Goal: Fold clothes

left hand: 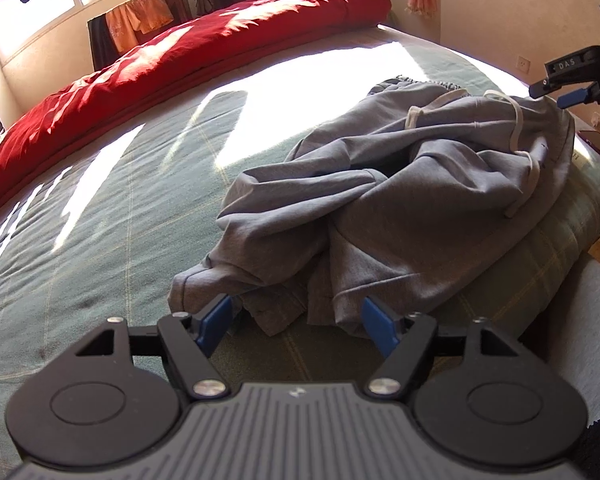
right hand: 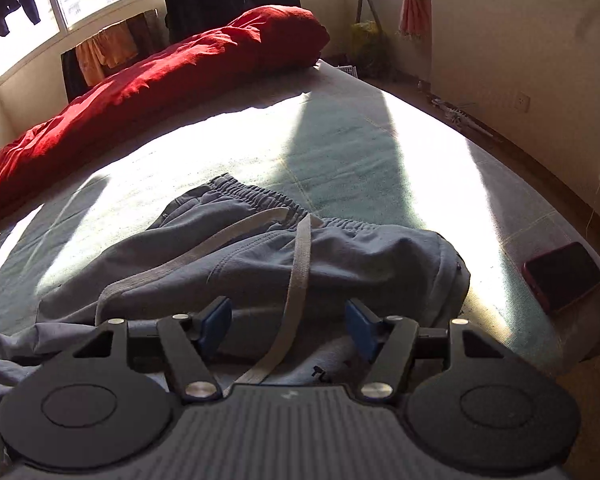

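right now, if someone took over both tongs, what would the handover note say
Left tongs: open, nothing between the blue pads, hanging just short of the near hem of the crumpled grey-blue sweatpants.
Right tongs: open, holding nothing; they sit over the pale drawstring near the elastic waistband.
Things: sweatpants in a loose heap on the green checked bedspread, near its edge. A dark phone in a red case lies beside them; the rolled red duvet is at the far side.
Done: no fold visible.
Left: spread the sweatpants flat, then fold.

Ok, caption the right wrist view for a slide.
Open right gripper poised over crumpled grey pants on a sunlit bed.
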The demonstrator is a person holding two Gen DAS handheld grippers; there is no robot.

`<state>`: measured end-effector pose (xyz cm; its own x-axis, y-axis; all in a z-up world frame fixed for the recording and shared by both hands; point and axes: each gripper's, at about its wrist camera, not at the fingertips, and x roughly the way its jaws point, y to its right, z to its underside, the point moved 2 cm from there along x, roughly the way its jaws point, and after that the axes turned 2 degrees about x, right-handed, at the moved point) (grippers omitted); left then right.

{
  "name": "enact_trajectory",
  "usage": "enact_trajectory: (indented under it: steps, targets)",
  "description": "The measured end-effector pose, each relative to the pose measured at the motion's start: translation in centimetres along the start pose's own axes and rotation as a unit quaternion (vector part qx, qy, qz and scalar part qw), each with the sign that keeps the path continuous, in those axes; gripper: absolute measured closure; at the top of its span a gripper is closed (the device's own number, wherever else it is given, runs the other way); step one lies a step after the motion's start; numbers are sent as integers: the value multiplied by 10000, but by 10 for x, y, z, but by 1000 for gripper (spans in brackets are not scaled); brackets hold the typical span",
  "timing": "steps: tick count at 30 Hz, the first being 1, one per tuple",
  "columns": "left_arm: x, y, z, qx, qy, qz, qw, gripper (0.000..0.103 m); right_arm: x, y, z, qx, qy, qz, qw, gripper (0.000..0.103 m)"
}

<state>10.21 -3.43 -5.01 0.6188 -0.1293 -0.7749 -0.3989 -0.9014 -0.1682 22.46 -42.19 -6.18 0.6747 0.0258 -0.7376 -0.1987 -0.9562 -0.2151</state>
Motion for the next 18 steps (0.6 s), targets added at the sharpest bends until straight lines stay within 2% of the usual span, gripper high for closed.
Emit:
enact_trajectory:
  steps: [5, 9, 18]
  targets:
    - [-10, -12, 11, -144, 100, -72, 9998, 30, 0, -54, 18, -350, -236, -470, 9980, 35]
    - [-16, -25, 22, -365, 134, -112, 9992, 29, -4, -94, 28, -776, -288, -610, 9947, 34]
    - [-21, -50, 39, -869, 186, -169, 9959, 28, -13, -132, 45, -1057, -433, -839, 9899, 32]
